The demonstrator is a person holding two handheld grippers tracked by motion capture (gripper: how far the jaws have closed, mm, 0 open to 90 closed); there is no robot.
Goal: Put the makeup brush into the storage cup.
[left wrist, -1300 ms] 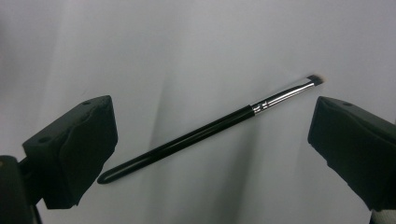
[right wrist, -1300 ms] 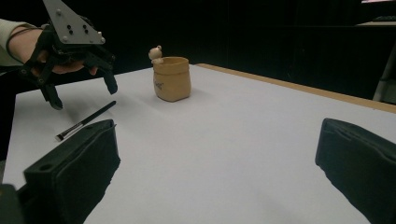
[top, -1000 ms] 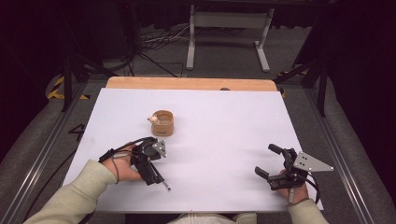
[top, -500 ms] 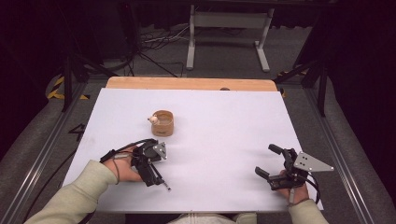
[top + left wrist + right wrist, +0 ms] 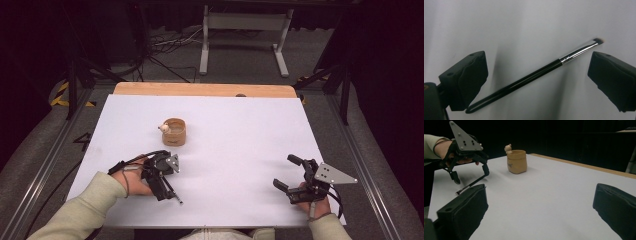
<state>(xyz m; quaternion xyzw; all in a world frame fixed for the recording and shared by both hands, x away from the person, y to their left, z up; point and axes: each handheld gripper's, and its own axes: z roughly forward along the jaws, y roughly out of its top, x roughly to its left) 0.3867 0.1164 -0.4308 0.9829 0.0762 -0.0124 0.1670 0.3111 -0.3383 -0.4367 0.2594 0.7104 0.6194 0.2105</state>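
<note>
Both arms wear pale greenish-beige long sleeves point(image 5: 75, 212). The left gripper point(image 5: 536, 75) is black, with blocky matte pads point(image 5: 464, 80), small round holes in them, and a black cable point(image 5: 132, 162) looping off it. The right gripper point(image 5: 292, 175) is black too, topped by a grey three-cornered plate point(image 5: 332, 174) dotted with dark screw holes.

White surface point(image 5: 240, 145) with a bare wooden strip point(image 5: 200, 89) along the far edge. Small tan cup point(image 5: 174, 131) left of centre, tiny figure point(image 5: 162, 128) on its rim. Beyond, grey floor, cables point(image 5: 165, 45), white stand point(image 5: 245, 30).
</note>
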